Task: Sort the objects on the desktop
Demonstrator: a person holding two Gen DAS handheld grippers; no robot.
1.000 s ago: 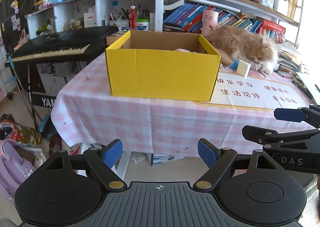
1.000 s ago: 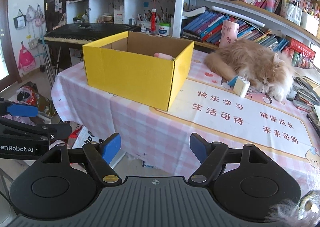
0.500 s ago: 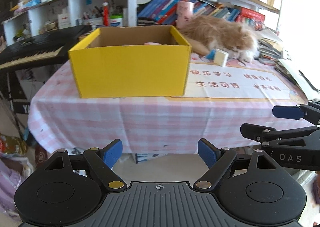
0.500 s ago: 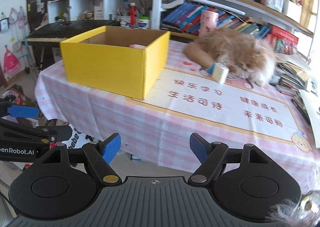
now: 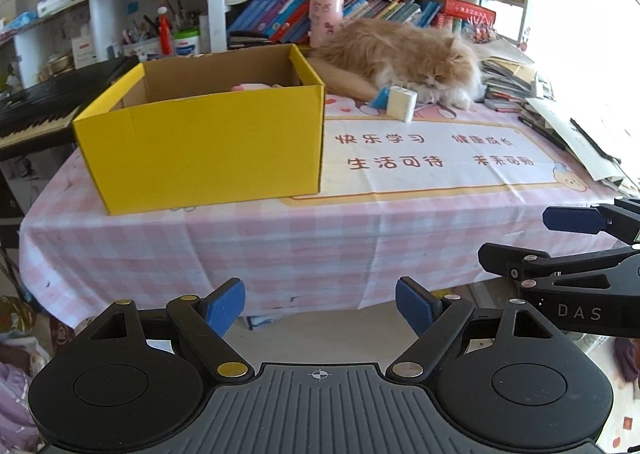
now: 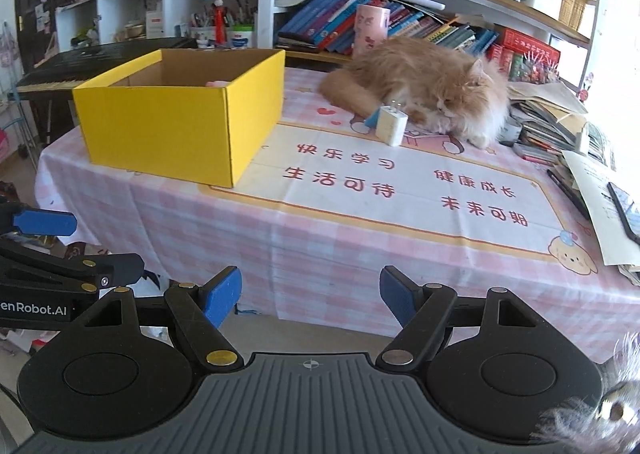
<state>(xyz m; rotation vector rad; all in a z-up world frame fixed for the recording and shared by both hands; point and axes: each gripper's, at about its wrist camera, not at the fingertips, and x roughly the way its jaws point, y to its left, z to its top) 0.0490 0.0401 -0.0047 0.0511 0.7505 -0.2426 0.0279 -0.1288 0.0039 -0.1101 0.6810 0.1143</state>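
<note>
- Both the left tongs [image 5: 320, 304] and the right tongs [image 6: 310, 296] are held wide apart and empty, short of the near edge of the bench [image 5: 304, 238].
- A yellow box [image 5: 208, 149] is seen ahead and to the left of both tongs, standing on the bench with its top open.
- Something pink [image 5: 250, 87] is glimpsed inside the box, so part of the sorting is judged to be done; what it is cannot be told.
- A white charger block [image 6: 391, 125] is left on the bench, ahead and slightly right of the right tongs, well apart from the box.
- A small blue item [image 6: 372, 117] lies touching the charger on its left; its kind cannot be made out.
- Both items lie just beside a resting orange cat [image 6: 432, 81], which may be disturbed by a reach.
- A dark pen [image 6: 568, 189] and loose papers [image 6: 596, 193] are seen far right of the tongs; whether these are to be sorted cannot be told.
- The task is judged roughly midway: at least the charger remains to be boxed.
</note>
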